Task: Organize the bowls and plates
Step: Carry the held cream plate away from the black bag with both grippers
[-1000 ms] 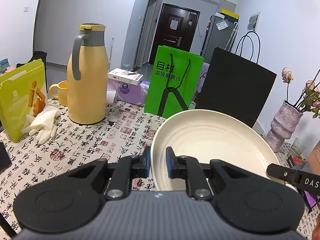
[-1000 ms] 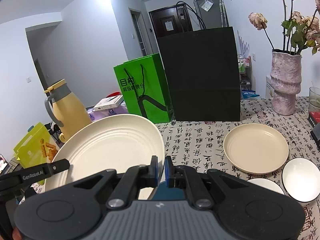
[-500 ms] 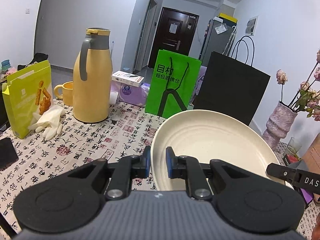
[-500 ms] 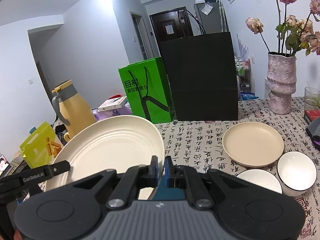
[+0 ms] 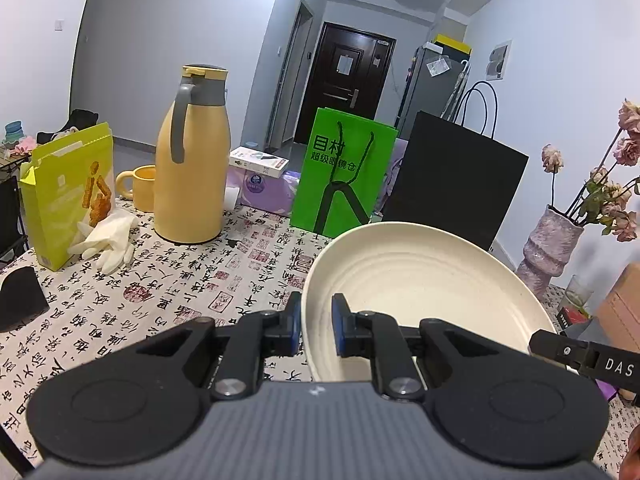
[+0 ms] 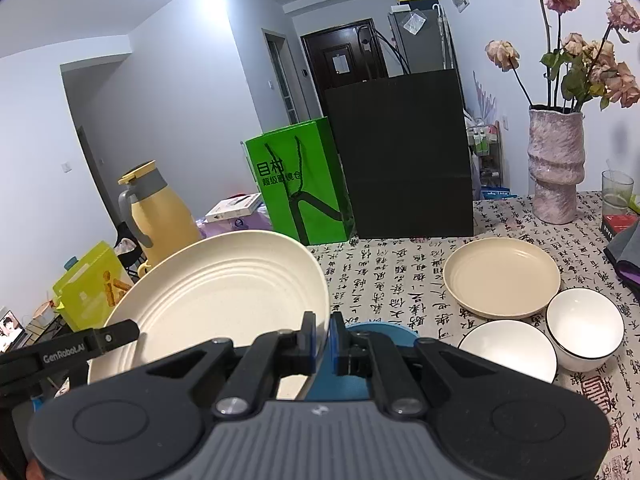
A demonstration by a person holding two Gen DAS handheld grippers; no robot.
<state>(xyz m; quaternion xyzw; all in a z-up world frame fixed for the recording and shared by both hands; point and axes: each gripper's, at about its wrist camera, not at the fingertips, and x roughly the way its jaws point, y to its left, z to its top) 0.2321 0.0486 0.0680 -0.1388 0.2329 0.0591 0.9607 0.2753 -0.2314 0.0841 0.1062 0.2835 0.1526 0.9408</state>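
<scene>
Calligraphy-print cloth (image 6: pixel 384 280) covers table; dark door (image 5: pixel 344 80) at rm's back.

Thermos (image 5: pixel 191 160): yellow, stood upright at ten o'clock.
Green bag (image 5: pixel 342 178): placed at twelve o'clock.
Black bag (image 5: pixel 452 184): set just right of it.
Vase (image 6: pixel 555 164): seen at two o'clock, flowers held.

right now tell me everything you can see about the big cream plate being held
The big cream plate is round and matte, with concentric ridges inside and a raised rim. It is lifted off the table, tilted. The left hand-held gripper pinches one edge, the right hand-held gripper the opposite edge. It looks empty and clean.
</scene>
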